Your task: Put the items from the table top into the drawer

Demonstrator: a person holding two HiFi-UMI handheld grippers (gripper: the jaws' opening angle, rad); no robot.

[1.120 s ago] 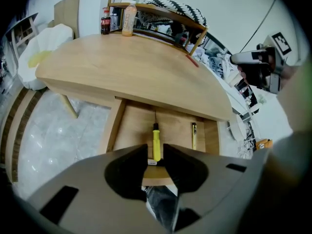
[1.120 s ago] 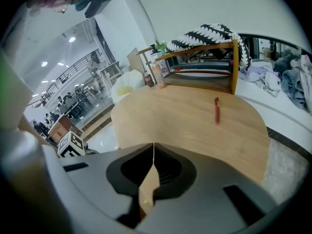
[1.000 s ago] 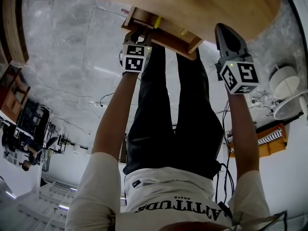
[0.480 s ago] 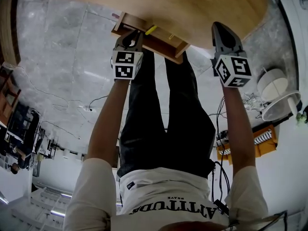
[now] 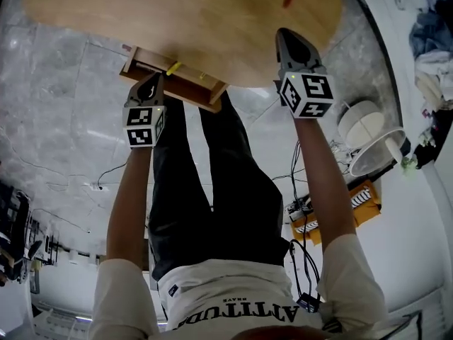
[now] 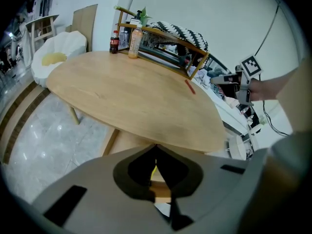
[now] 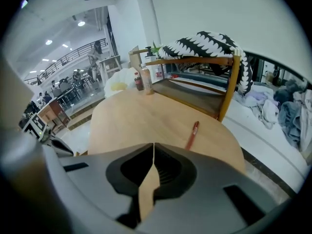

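The red pen (image 7: 193,134) lies flat on the table (image 7: 141,113), ahead of the right gripper (image 7: 153,145), whose jaws meet with nothing between them. The left gripper (image 6: 156,147) hangs by the open drawer (image 5: 177,91), where a yellow item (image 5: 173,68) already lies; its jaws have just been closing and now meet on nothing. The likely trouble is the pick-up: the pen is thin and low, so jaws opened late or brought down off-centre could skid over it and roll it off towards the far edge. The left gripper, close by, could also nudge the drawer shut — blocking the drop.
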